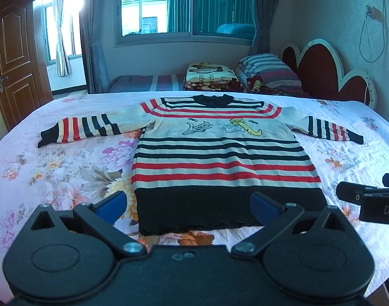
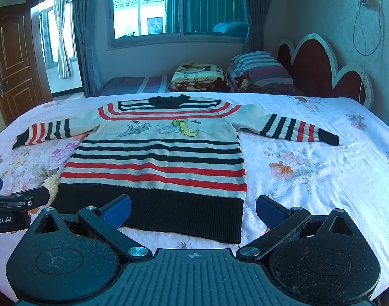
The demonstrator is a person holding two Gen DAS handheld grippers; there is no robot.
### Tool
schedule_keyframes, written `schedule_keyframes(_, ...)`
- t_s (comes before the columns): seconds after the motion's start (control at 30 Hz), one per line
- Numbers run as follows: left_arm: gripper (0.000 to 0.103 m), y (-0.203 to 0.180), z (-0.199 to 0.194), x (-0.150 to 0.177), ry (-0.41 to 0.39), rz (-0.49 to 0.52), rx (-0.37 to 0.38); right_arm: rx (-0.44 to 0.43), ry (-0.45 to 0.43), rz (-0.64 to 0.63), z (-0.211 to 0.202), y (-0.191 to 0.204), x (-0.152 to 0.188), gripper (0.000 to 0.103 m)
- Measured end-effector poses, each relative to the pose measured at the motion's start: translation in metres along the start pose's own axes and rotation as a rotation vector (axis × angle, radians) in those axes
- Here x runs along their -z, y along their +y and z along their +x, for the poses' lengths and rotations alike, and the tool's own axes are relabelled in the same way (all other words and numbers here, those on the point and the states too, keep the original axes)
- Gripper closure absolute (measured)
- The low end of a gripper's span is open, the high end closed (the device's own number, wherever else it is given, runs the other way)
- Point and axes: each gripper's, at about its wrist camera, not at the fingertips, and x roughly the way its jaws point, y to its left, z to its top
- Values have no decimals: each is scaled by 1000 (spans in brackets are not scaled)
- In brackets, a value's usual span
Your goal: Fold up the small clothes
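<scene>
Striped knit child's sweater (image 1: 220, 153) lay flat, sleeves spread, on the floral-sheeted bed (image 1: 66, 168). Left claw (image 1: 188, 204) and right claw (image 2: 193, 210) hovered agape, empty; fold sleeves inward first, symmetrically.

Ribbed knit sweater (image 1: 220, 153) on crinkled cotton bedsheet (image 1: 66, 173); matt black plastic claw (image 2: 193, 210).

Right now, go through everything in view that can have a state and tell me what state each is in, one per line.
Sweater: spread flat, front up, unfolded, both sleeves out sideways.
Left gripper: jaws open, holding nothing, over the hem.
Right gripper: jaws open, holding nothing, near the hem's right corner.
Door: swung open.
Window curtains: partly drawn.
Blanket: folded.
</scene>
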Motion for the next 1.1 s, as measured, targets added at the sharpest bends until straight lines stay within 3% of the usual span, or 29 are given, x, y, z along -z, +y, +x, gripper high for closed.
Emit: schedule_keyframes(1.1,1,-2,0,2,15,4,0,3,8,-1,-1,-2,3,0)
